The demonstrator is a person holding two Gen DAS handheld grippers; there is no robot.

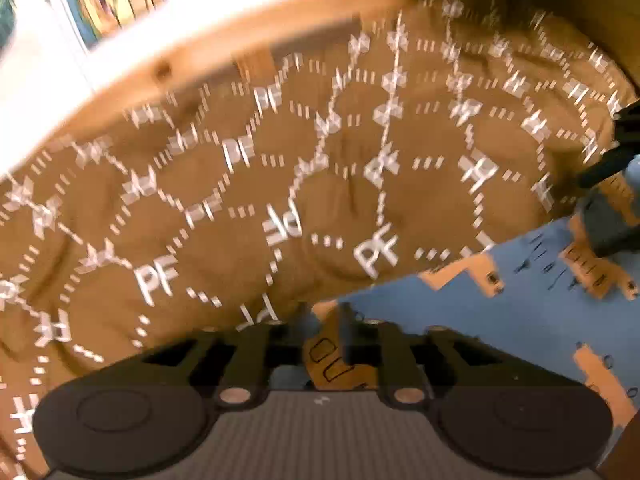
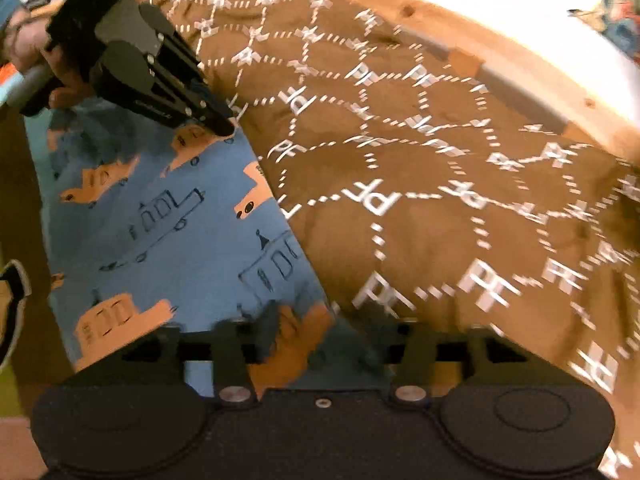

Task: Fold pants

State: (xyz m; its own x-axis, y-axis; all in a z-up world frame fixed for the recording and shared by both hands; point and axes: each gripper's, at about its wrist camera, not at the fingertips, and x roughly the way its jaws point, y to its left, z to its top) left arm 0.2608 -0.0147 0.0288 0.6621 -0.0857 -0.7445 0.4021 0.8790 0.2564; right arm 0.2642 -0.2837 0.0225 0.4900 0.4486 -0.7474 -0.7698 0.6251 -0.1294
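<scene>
The pants (image 1: pixel 520 320) are blue with orange boat and building prints, and lie on a brown blanket (image 1: pixel 280 180) with white "PF" lettering. They also fill the left of the right wrist view (image 2: pixel 172 216). My left gripper (image 1: pixel 320 332) is low over the pants' edge, its jaws close together on the blue cloth. It shows from outside in the right wrist view (image 2: pixel 224 126), tips pinched at the pants' far corner. My right gripper (image 2: pixel 320 320) is shut on the pants' near edge; it appears at the right edge of the left wrist view (image 1: pixel 600 184).
The brown blanket (image 2: pixel 440 160) covers a light wooden table whose curved rim (image 1: pixel 200 60) runs along the far side. White floor or wall and colourful items lie beyond it (image 2: pixel 624 12). A hand holds the left gripper's handle (image 2: pixel 56 76).
</scene>
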